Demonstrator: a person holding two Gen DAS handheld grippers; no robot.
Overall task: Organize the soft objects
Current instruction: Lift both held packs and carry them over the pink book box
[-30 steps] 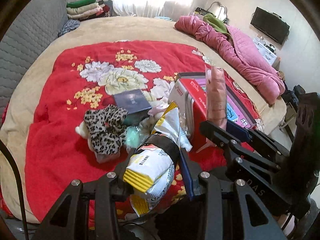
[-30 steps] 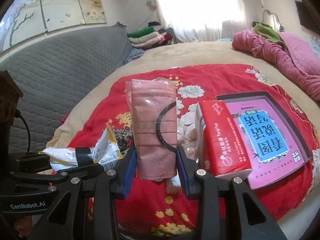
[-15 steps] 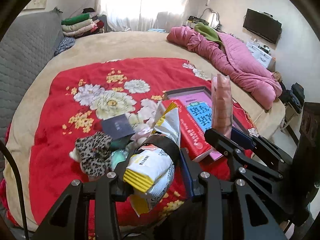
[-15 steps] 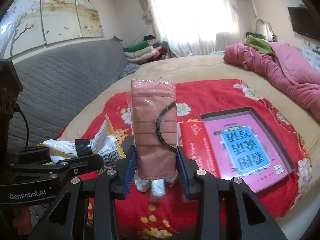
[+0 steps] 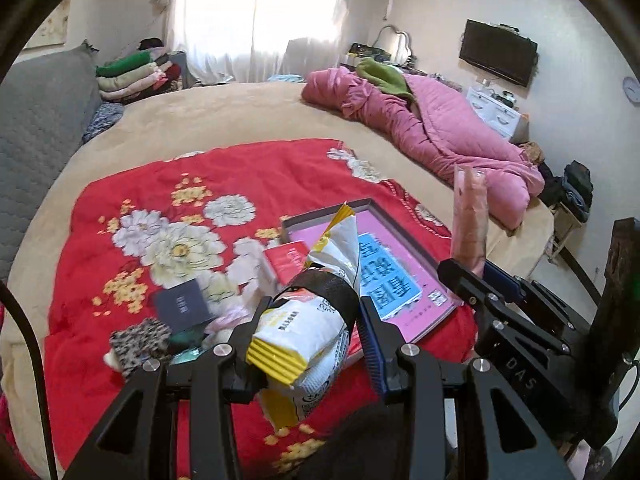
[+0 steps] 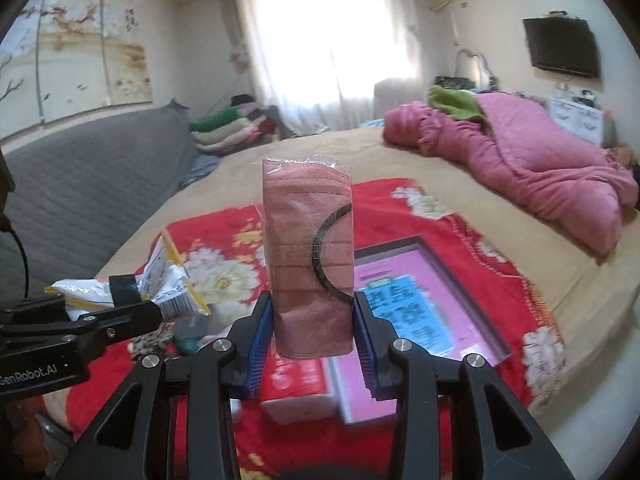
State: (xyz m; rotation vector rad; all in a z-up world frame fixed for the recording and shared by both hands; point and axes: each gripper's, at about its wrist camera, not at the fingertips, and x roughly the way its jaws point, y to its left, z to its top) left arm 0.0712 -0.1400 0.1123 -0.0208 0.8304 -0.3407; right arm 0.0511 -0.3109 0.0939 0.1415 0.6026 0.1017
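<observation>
My left gripper [image 5: 312, 328] is shut on a white and yellow snack packet [image 5: 308, 320] bound with a black band, held above the red flowered blanket [image 5: 160, 200]. My right gripper [image 6: 312, 328] is shut on an upright pink pack of cloths [image 6: 308, 256] in clear wrap; that pack [image 5: 470, 220] also shows at the right of the left wrist view. Below them lie a red tissue pack [image 6: 298, 384], a shallow box with a pink sheet [image 5: 396, 264], a leopard-print soft item [image 5: 140, 340] and a dark small card box [image 5: 182, 306].
The bed [image 5: 220, 116] carries a rumpled pink quilt [image 5: 432, 128] at the far right and folded clothes [image 5: 132, 74] at the far left. A grey padded headboard [image 6: 80, 184] runs along the left. A television [image 5: 498, 52] hangs on the right wall.
Both grippers have risen and drawn back from the blanket with their packs still held; the items on the blanket now look smaller and lower in view.
</observation>
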